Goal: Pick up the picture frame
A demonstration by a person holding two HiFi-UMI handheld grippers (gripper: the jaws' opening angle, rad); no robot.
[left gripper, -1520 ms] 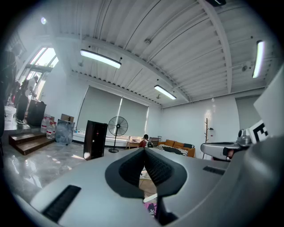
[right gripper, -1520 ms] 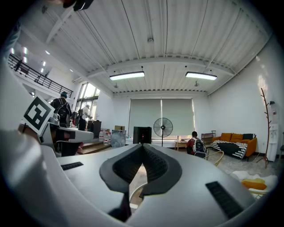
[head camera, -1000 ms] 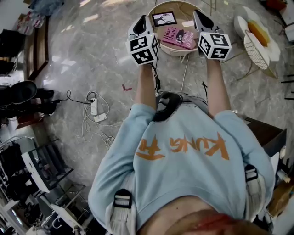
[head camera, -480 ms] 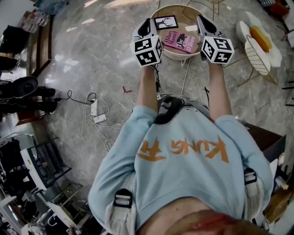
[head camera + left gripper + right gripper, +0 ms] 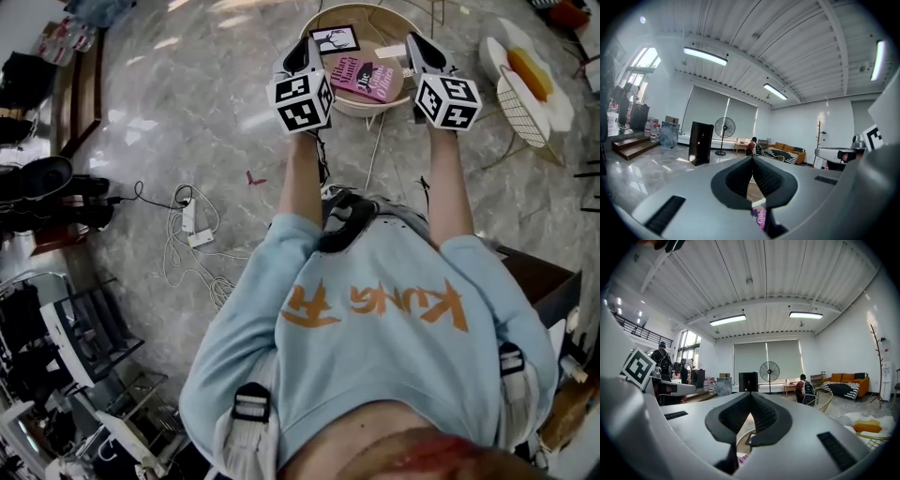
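The picture frame [image 5: 335, 39], black-edged with a pale print, lies at the far left of a round wooden table [image 5: 323, 92]. A pink book [image 5: 364, 77] lies beside it. My left gripper [image 5: 304, 49] hangs over the table's left rim, just left of the frame, shut and empty. My right gripper [image 5: 416, 45] is at the table's right rim, also shut and empty. In the left gripper view the closed jaws [image 5: 752, 160] show a strip of the pink book [image 5: 760, 218] below them. In the right gripper view the shut jaws [image 5: 751, 397] stand over the frame's corner [image 5: 749, 438].
A white card [image 5: 382, 46] lies on the table's far side. A white flower-shaped seat with a wire basket [image 5: 523, 82] stands to the right. A power strip and cables [image 5: 192, 223] lie on the marble floor at left. A fan [image 5: 769, 371] and a seated person [image 5: 805, 390] are far across the room.
Both grippers have edged forward to the table's rims, the left one closing in on the frame's left side. Both stay shut.
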